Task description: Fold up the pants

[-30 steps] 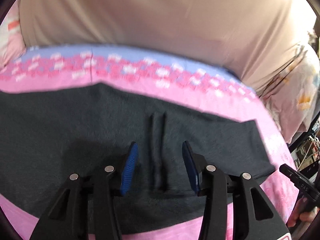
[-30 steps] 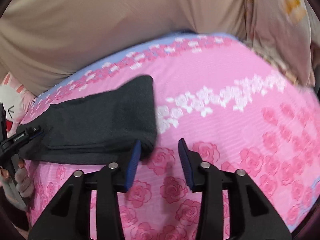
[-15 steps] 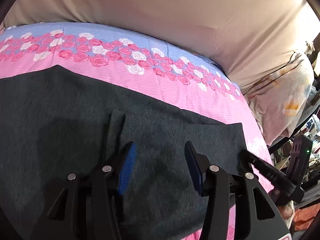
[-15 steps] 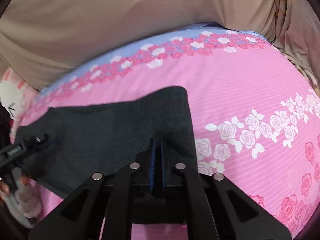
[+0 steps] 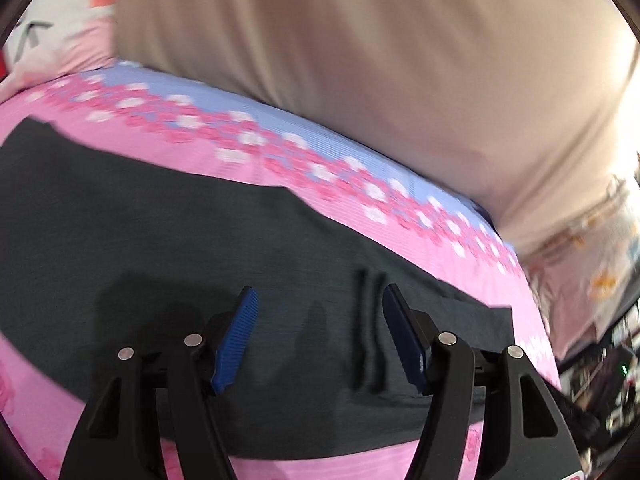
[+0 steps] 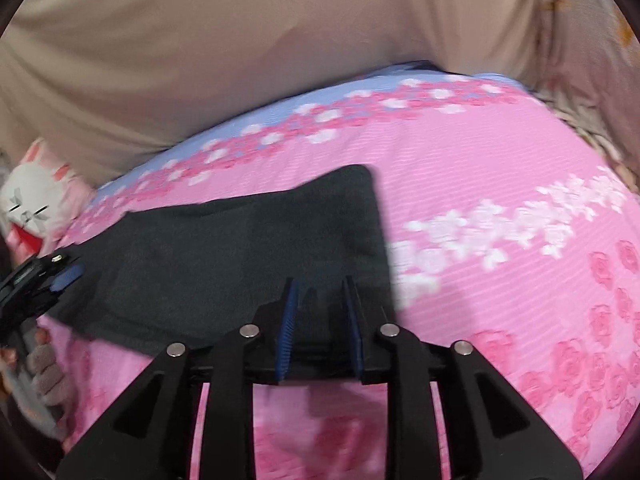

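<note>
1. The dark grey pants (image 5: 200,264) lie flat on the pink floral bed sheet (image 6: 500,168), filling the lower left.
2. Left claw (image 5: 318,338) hovers released, jaws just widening.
3. Right claw (image 6: 320,320) has just been parting, pads off the cloth.

The pants (image 6: 240,256) are lying flat on the bedspread (image 6: 500,160), stretching leftward from the right gripper (image 6: 320,316). Behind the bed a cloth (image 6: 240,40) is hanging. A plush rabbit (image 6: 36,204) is sitting at the far left, beyond the left gripper (image 5: 320,332), which is hovering over the pants.
</note>
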`<act>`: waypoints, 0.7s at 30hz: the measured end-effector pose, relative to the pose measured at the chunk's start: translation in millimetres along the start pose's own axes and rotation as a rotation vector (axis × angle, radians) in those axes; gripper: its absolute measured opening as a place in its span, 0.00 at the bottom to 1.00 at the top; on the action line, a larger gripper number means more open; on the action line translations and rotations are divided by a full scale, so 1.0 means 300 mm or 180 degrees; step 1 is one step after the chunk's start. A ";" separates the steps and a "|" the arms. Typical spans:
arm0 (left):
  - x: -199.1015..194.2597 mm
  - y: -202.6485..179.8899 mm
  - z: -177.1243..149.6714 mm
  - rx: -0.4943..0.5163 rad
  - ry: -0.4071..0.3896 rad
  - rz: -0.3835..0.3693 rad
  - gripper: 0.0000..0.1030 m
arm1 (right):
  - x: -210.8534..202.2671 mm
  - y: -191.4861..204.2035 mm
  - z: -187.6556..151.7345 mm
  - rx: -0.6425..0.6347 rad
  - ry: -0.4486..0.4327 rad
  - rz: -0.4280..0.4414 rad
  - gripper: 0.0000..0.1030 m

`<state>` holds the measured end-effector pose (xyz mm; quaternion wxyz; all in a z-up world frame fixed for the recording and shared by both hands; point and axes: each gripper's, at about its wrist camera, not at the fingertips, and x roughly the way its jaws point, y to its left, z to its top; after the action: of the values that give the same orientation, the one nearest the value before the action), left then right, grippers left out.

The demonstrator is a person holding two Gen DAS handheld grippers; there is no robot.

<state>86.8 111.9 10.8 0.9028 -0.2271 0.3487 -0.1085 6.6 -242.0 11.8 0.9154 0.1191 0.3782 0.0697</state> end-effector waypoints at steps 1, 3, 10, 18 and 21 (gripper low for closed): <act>-0.009 0.012 0.001 -0.0031 -0.0024 0.0026 0.63 | 0.015 0.068 0.000 -0.0171 0.0017 0.0107 0.38; -0.034 0.041 0.000 -0.0057 -0.0062 0.0114 0.67 | 0.050 0.182 -0.006 -0.0461 0.0057 0.0223 0.46; -0.105 0.100 -0.036 0.0236 -0.0117 0.0538 0.74 | 0.314 0.544 -0.048 -0.1320 0.0374 0.0311 0.46; -0.217 0.279 -0.026 -0.0102 -0.0254 0.0427 0.77 | 0.315 0.597 0.056 -0.1133 0.0216 0.0224 0.12; -0.248 0.331 -0.017 -0.0295 -0.0344 0.0445 0.77 | 0.414 0.644 0.013 -0.1202 0.0555 0.0306 0.18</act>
<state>32.4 223.2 2.5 0.9142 -0.2492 0.3192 -0.0165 89.6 -29.8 -17.2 0.8809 -0.0432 0.4301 0.1929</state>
